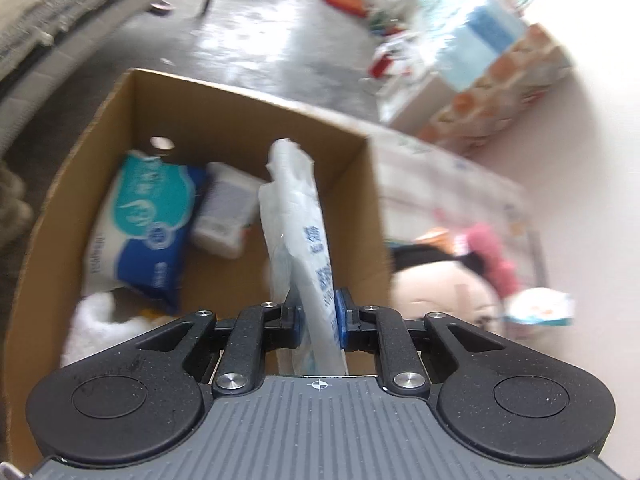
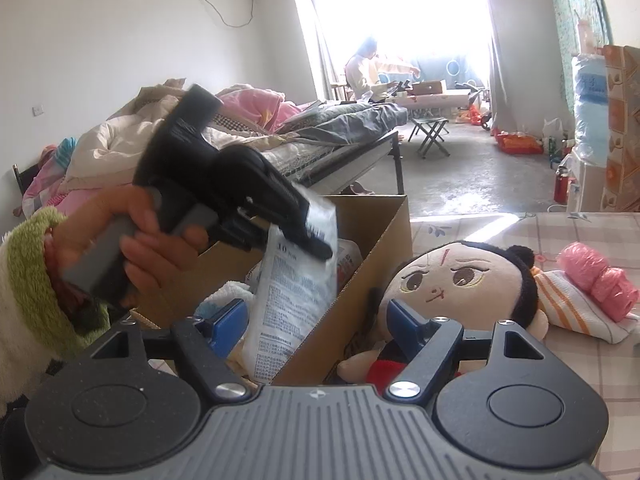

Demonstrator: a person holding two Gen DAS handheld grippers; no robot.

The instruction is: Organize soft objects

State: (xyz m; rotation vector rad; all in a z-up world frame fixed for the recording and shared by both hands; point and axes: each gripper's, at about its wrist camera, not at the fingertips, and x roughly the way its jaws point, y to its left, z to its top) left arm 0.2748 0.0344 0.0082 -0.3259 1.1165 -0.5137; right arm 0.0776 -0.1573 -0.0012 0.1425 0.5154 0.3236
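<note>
My left gripper (image 1: 318, 312) is shut on a white printed plastic packet (image 1: 296, 220) and holds it upright over an open cardboard box (image 1: 248, 98). Inside the box lie a blue-and-white tissue pack (image 1: 148, 224), a small white pack (image 1: 226, 212) and a fluffy white cloth (image 1: 96, 320). The right wrist view shows the same left gripper (image 2: 308, 236) in a person's hand (image 2: 120, 236), with the packet (image 2: 296, 288) hanging into the box (image 2: 372, 240). My right gripper (image 2: 314, 316) stands open and grips nothing. A plush doll (image 2: 448, 280) lies against the box beside the right finger.
A striped cloth (image 2: 568, 308) with a pink roll of bags (image 2: 596, 276) lies on the checked tablecloth right of the doll. A bed piled with quilts (image 2: 240, 120) stands behind the box. A person (image 2: 364, 72) sits far off by the bright window.
</note>
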